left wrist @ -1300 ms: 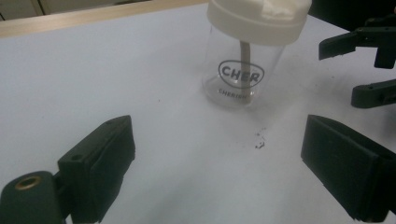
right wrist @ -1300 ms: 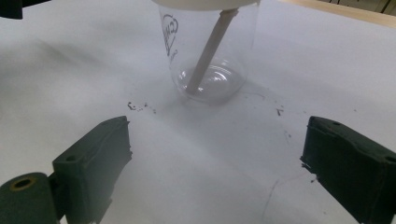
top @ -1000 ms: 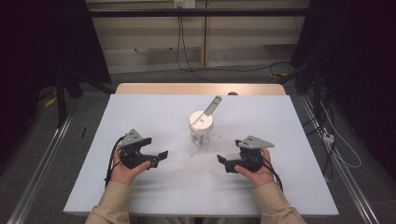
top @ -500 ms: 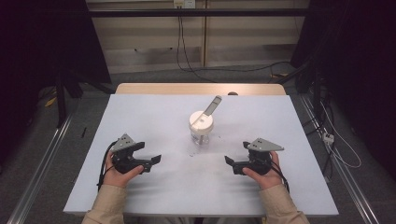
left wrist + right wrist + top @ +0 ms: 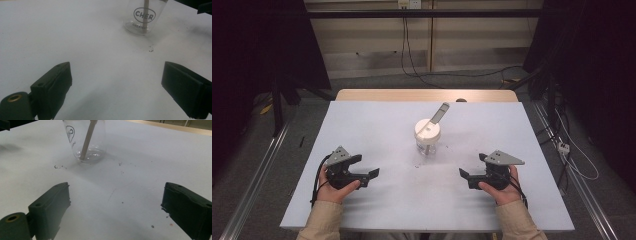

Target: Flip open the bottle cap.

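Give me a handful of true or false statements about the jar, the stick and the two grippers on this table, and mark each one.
1. The glass jar stands upright on the white table. True.
2. The wooden stick lies flat on the table beside the jar. False: it stands slanted inside the jar, its lower end on the jar's bottom.
3. The left gripper holds the jar. False: its jaws are wide apart with nothing between them, well short of the jar.
4. The right gripper has open, empty jaws. True.
5. The jar sits between the two grippers and farther from the person. True.
6. The jar is full of dark liquid. False: it looks clear, with the stick in it.
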Tool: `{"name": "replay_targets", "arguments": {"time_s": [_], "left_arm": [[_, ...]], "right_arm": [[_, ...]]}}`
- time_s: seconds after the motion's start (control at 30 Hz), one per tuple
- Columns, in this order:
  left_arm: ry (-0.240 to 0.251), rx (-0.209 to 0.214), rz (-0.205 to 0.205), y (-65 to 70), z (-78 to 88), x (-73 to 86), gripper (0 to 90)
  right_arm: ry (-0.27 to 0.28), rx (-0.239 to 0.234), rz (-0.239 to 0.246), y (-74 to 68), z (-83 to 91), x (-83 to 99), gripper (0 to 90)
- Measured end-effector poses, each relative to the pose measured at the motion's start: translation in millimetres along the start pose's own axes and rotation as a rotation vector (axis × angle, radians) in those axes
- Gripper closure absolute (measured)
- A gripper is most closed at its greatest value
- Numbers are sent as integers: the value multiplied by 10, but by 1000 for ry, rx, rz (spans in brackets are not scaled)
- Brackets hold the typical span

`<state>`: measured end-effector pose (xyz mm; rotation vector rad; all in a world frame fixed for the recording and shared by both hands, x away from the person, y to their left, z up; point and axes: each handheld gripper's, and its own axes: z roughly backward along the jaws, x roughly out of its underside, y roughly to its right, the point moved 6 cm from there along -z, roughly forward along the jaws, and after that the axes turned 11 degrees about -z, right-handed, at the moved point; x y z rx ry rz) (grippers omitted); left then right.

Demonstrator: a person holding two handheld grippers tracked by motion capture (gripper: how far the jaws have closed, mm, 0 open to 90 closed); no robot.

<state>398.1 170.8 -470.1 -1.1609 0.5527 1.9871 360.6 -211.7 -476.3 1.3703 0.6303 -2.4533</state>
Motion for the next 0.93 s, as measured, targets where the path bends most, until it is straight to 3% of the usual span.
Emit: {"name": "replay_targets", "arguments": {"time_s": [0.6,0.93], "left_arm": [[-8,-22,-7,-88,116,100,92],[-13,-20,-9,-77,77,102,91]], "right_arm": [[11,22,9,130,155,66,80],[19,29,9,175,176,75,80]]}}
